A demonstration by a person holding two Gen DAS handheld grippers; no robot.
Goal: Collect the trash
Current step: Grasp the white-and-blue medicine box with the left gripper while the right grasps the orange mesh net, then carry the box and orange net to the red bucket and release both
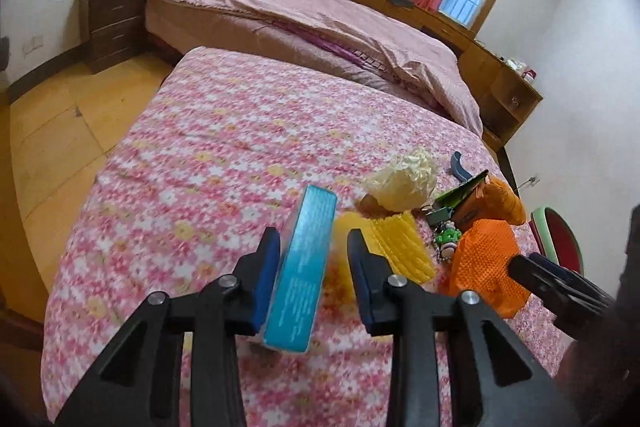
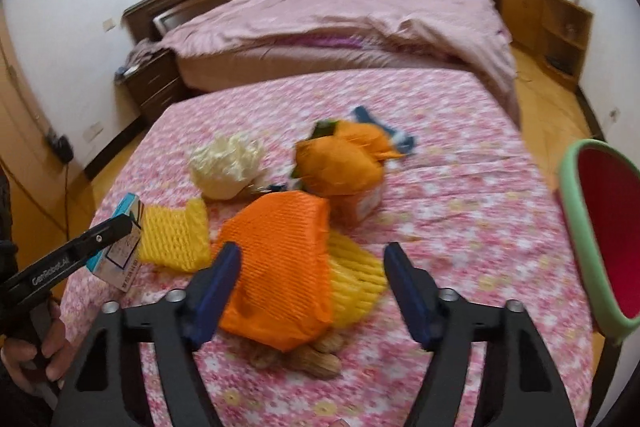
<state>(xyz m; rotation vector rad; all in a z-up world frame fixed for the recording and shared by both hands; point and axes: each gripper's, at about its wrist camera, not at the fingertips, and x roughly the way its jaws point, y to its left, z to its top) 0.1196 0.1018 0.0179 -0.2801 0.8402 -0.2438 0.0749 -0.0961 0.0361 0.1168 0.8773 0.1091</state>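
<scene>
My left gripper is over the flowered bedspread with a slim teal box between its blue pads. The box leans on the left pad and a gap shows at the right pad. From the right wrist view the same box sits tilted at the left gripper. My right gripper stands open around an orange foam net, its pads clear of the net. A yellow foam net and a second yellow net lie beside it.
A crumpled cream bag, an orange wrapper heap and nut shells lie on the spread. A red bin with a green rim stands at the right edge. A pink-quilted bed is behind, with wooden floor to the left.
</scene>
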